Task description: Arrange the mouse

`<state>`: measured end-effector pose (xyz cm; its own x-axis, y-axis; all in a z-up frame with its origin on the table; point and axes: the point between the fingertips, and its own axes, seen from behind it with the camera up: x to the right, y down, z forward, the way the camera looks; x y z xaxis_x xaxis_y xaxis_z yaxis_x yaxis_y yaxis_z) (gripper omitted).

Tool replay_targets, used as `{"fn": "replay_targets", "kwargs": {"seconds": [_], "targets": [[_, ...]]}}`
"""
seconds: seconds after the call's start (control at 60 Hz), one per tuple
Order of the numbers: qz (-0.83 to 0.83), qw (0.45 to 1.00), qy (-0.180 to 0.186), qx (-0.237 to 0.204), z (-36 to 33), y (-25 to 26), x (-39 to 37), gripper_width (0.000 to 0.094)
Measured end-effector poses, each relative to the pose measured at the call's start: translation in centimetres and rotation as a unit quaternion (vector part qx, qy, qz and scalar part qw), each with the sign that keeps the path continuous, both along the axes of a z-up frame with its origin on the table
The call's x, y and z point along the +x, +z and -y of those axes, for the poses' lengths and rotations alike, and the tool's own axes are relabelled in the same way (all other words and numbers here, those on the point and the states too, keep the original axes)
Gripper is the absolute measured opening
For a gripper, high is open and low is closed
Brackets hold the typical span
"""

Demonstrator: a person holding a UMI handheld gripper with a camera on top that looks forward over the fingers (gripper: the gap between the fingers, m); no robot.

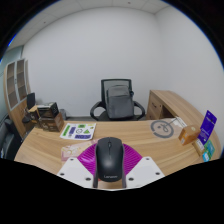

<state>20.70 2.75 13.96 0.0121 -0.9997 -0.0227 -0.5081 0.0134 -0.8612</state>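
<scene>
The gripper [109, 172] holds the mouse [108, 160] pinched between its 2 fingers above the desk [130, 135], so placing it, perhaps toward 12 o'clock, remains.

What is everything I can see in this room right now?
mouse: one, black, between the fingers near the desk's front edge
desk: one, light wood, running across the room and up the far side
chair: one, grey and black, behind the desk
leaflets: a few, green and white, on the desk beyond the mouse
round sticker: one, pale, on the desk beyond the fingers
purple box: one, standing on the desk's side wing
black items: a small cluster, on the desk by the shelves; too small to name
shelves: one unit, pale, against the wall
gripper: one, white fingers with magenta pads, closed against both sides of the mouse
</scene>
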Motion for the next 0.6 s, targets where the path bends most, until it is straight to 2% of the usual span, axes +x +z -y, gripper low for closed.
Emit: {"fn": "replay_targets", "kwargs": {"seconds": [0.167,0.35,0.5,0.567,0.6], "targets": [[-0.033,0.999,0.017,0.021,-6.3,-5.8,5.8,0.0323],[-0.075,0.997,0.033,-0.015,-9.0,-13.3,5.8,0.0331],[-0.069,0.997,0.032,-0.029,-9.2,-14.9,5.1,0.0378],[-0.073,0.996,0.033,-0.033,-9.1,-15.3,5.0,0.0548],[-0.078,0.996,0.028,-0.043,-8.8,-15.5,4.8,0.0684]]}}
